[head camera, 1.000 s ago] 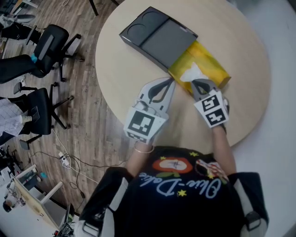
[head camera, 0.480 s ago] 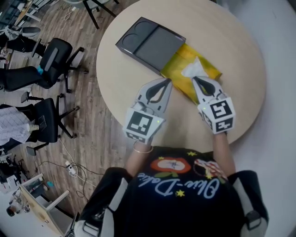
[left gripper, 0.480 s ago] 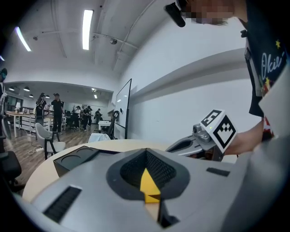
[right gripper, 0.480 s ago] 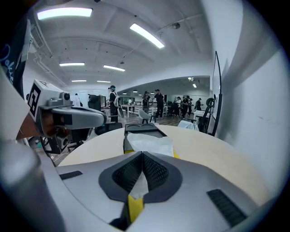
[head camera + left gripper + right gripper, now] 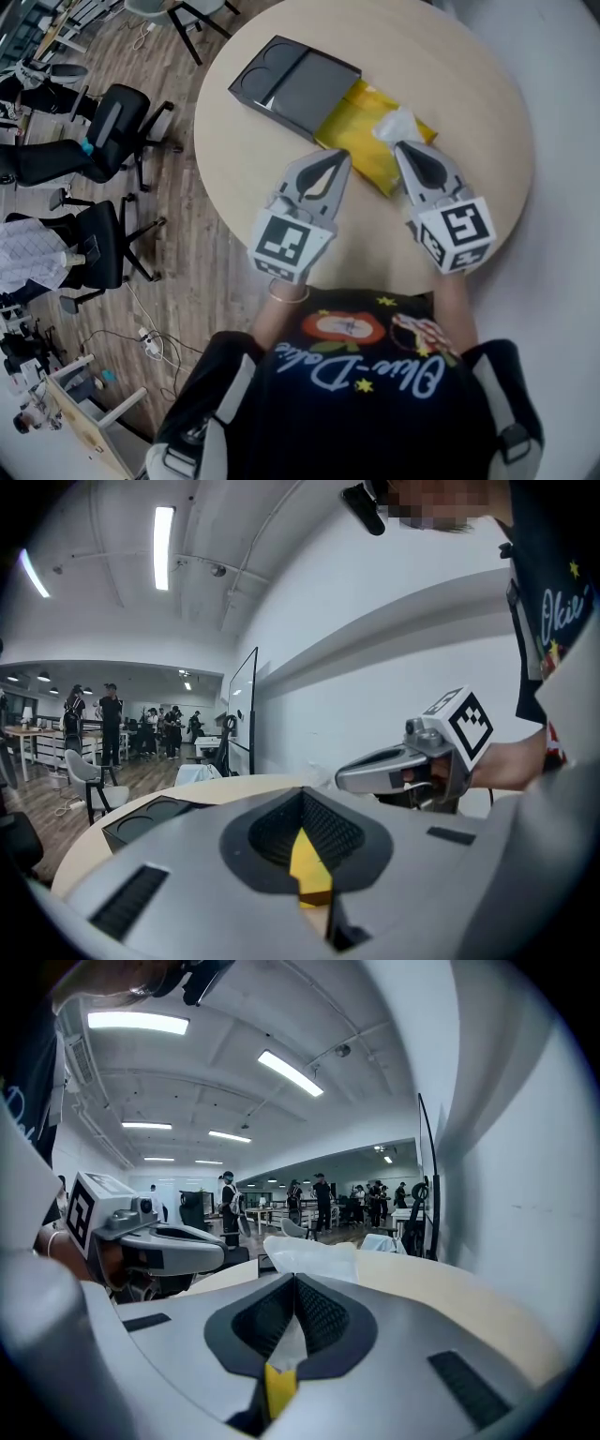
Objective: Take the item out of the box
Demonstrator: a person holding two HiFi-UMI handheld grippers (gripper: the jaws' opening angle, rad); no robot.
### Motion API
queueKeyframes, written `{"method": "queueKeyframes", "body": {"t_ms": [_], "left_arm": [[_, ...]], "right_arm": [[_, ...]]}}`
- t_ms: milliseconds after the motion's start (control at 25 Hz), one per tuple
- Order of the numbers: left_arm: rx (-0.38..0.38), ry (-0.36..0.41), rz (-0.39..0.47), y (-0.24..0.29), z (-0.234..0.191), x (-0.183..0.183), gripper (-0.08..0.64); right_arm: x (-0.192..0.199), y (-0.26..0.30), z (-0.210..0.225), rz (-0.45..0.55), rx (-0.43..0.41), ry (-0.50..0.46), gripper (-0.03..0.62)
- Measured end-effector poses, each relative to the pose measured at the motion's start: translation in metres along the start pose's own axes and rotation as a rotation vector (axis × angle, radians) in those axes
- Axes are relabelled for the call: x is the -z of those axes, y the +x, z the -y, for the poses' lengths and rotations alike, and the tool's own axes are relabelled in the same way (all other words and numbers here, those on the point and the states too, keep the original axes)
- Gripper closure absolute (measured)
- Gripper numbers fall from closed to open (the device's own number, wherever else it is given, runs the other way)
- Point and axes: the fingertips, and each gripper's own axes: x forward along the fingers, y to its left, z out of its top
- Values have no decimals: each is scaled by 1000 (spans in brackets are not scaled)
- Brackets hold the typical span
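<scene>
**A:** Left gripper first. Its jaws are sitting closed together, tips at the near-left edge of the yellow pack. I can't tell whether they are nipping the wrapper or only pressing on it.

**B:** And the box?

**A:** Dark box is lying far left on the round table. The pack is sticking out of its near-right end, with most of it showing and its far end hidden inside.

**B:** How is it going to handle?

**A:** I'm judging it light and soft. It looks like a film-wrapped pack, slick outside, giving under a squeeze and probably sliding freely. The best hold is looking like the exposed near end, taken across its thickness, with the box being steadied.

**B:** The white bit?

**A:** Tissue is standing up from the top of the pack, toward the right. It's flimsy. Pulling on it alone is more likely drawing out or tearing a sheet than moving the pack.

**B:** Right side?

**A:** Right gripper is clamping that tissue, a white strip showing between its pads.
</scene>
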Motion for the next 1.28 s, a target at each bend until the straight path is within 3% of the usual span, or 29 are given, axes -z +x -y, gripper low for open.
{"method": "queueKeyframes", "body": {"t_ms": [320,1280], "left_arm": [[19,26,4,1,17,-6,575],[36,24,-2,8,18,-6,575]], "right_arm": [[-15,-23,2,63,7,13,592],[-17,-24,3,61,-4,7,592]]}}
